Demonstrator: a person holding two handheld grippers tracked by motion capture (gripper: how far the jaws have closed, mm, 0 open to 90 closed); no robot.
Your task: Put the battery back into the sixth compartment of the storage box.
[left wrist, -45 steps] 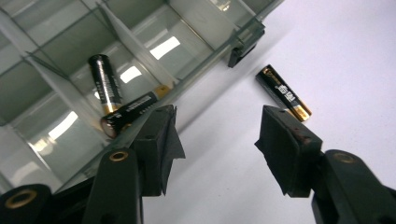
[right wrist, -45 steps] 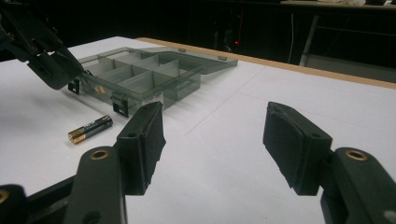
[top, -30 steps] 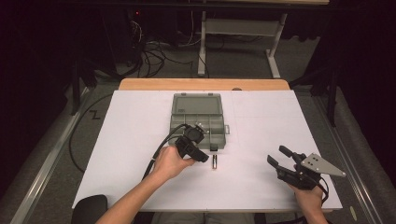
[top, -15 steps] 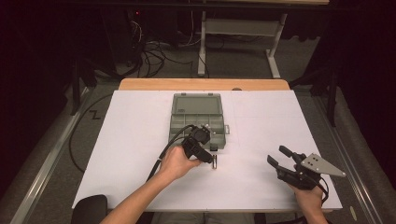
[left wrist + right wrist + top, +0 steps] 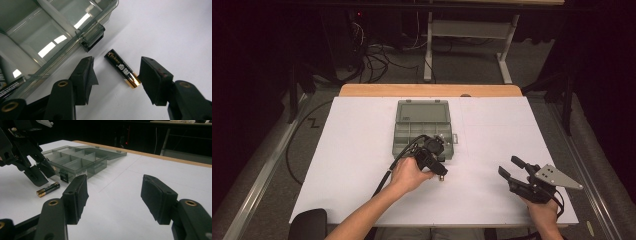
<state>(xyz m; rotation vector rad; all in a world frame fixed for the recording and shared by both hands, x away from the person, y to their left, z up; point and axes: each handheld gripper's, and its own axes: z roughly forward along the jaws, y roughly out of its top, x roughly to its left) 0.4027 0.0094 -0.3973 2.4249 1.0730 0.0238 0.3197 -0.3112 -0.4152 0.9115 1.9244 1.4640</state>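
While your right hand is resting near the table's front edge, you are holding the right gripper (image 5: 511,169) released, jaws spread wide over bare white table (image 5: 362,145) and aiming toward the box. Farther in, your left hand (image 5: 408,174) is tilting the left gripper (image 5: 116,72) down, jaws parted and straddling the battery (image 5: 122,68) without pressing it. That battery is lying flat just beside the latch of the open organizer box (image 5: 422,125).
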